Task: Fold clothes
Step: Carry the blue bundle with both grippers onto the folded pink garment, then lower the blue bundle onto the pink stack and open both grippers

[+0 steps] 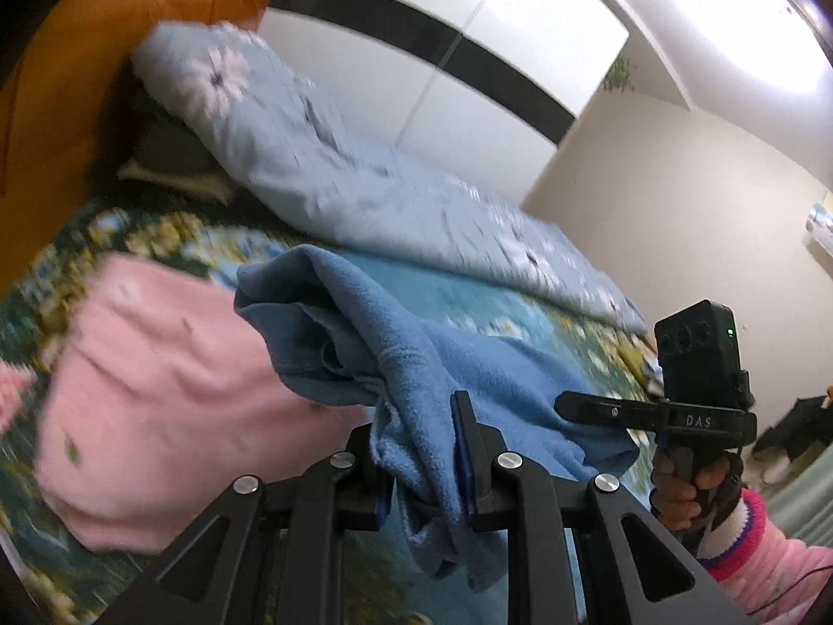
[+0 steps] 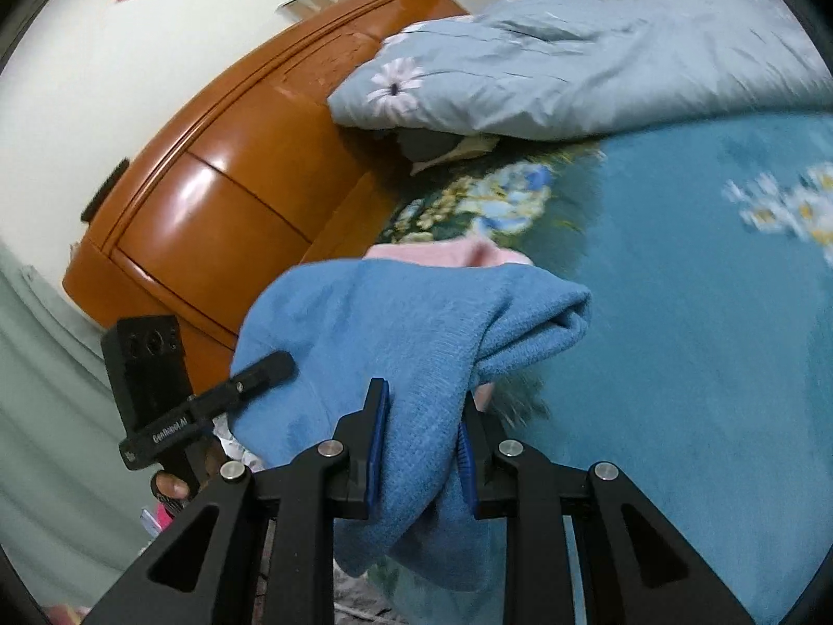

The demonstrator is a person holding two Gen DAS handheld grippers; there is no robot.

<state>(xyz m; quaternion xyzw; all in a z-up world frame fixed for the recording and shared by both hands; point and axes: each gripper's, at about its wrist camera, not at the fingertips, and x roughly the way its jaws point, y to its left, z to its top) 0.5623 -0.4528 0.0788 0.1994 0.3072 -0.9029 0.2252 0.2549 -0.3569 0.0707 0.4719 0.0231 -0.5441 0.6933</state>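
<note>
A blue fleece garment (image 1: 416, 364) hangs bunched between both grippers above the bed. My left gripper (image 1: 421, 448) is shut on one edge of it. My right gripper (image 2: 424, 432) is shut on another part of the same blue garment (image 2: 406, 333); its body also shows at the right of the left wrist view (image 1: 697, 406), and the left gripper's body shows at the left of the right wrist view (image 2: 156, 396). A pink garment (image 1: 156, 396) lies on the bed to the left, partly under the blue one; a strip of it shows in the right wrist view (image 2: 442, 252).
The bed has a teal floral blanket (image 2: 703, 312). A light blue flowered quilt (image 1: 323, 166) is heaped along the far side. An orange wooden headboard (image 2: 234, 182) stands at the bed's end. White wardrobe doors (image 1: 468, 52) are behind.
</note>
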